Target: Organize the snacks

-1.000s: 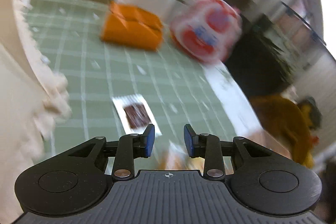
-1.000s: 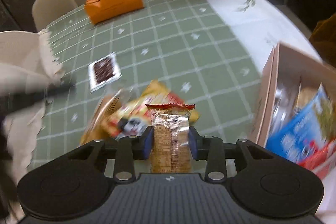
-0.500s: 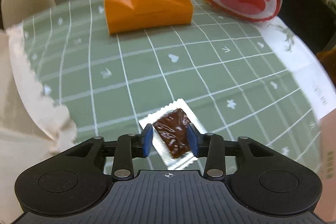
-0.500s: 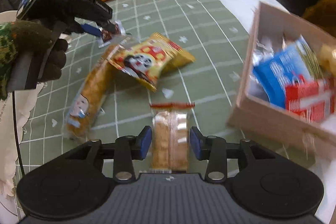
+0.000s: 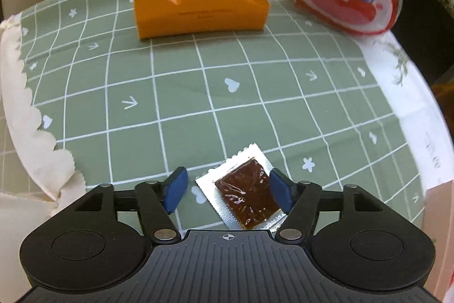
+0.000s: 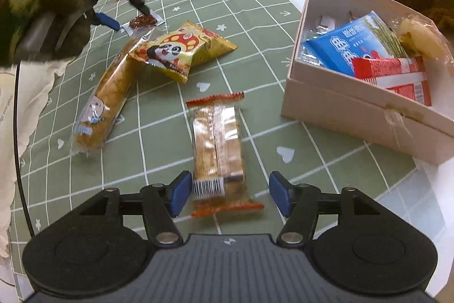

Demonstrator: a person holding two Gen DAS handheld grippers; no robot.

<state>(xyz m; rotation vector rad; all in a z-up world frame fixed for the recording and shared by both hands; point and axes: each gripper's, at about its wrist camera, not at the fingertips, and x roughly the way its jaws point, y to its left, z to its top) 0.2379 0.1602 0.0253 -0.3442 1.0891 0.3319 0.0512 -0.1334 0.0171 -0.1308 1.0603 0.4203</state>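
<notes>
The main risk sits with the left tongs: the small brown sachet lies flat and thin on the green checked surface, so blue pads closing on it may skate over the foil rim and push it along rather than lift it. It also lies skewed between the pads, near the right one and apart from the left, so an uneven close could spin it out. On the other side, the cracker pack lies lengthwise between the right tongs, and its slick wrapper with a loose crimped end could slip if gripped only at the barcode end.

The left tongs are spread wide around the sachet, holding nothing; whether the right pad touches the foil cannot be told. The right tongs are likewise spread wide, the left pad just beside the pack's barcode end, the right pad well apart from it, gripping nothing.

The remaining loose snacks, a yellow panda bag and a long bread roll pack, lie toward the surface's left edge. The pink box, already part-filled with packets, stands at the right edge.
</notes>
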